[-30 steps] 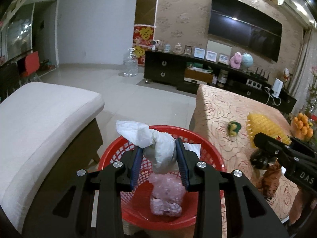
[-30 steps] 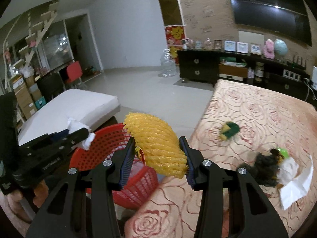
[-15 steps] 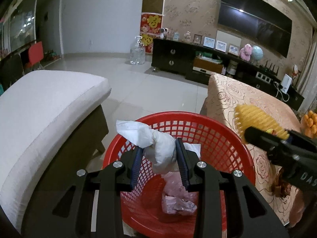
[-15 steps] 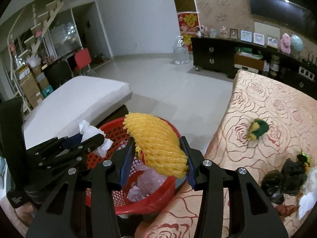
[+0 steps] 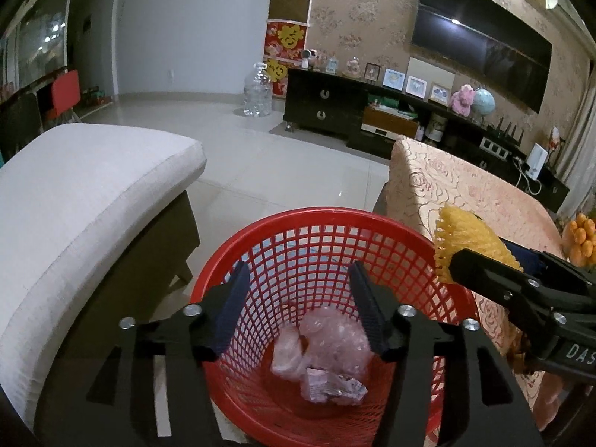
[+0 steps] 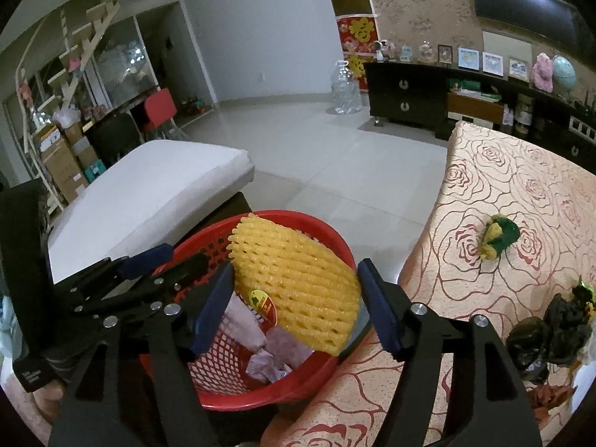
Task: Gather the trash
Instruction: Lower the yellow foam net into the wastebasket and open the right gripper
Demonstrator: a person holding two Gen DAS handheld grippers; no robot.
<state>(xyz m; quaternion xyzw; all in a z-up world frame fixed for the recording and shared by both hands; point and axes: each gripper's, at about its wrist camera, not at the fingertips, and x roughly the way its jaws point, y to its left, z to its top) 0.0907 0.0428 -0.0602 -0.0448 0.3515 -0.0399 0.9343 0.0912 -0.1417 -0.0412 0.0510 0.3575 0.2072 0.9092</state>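
Note:
A red mesh basket stands on the floor beside the table; it also shows in the right wrist view. Pinkish plastic wrappers lie at its bottom. My left gripper is open and empty above the basket. My right gripper is open wide over the basket; the yellow foam fruit net sits between its fingers, touching the left finger only, tilted over the basket. The net also shows in the left wrist view. The white tissue is not visible.
A table with a rose-pattern cloth holds a green-yellow scrap and dark crumpled trash. A white cushioned bench stands left of the basket. Oranges sit at the table's right edge.
My left gripper opened and the white tissue left its fingers. My right gripper opened around the yellow net and moved over the basket.

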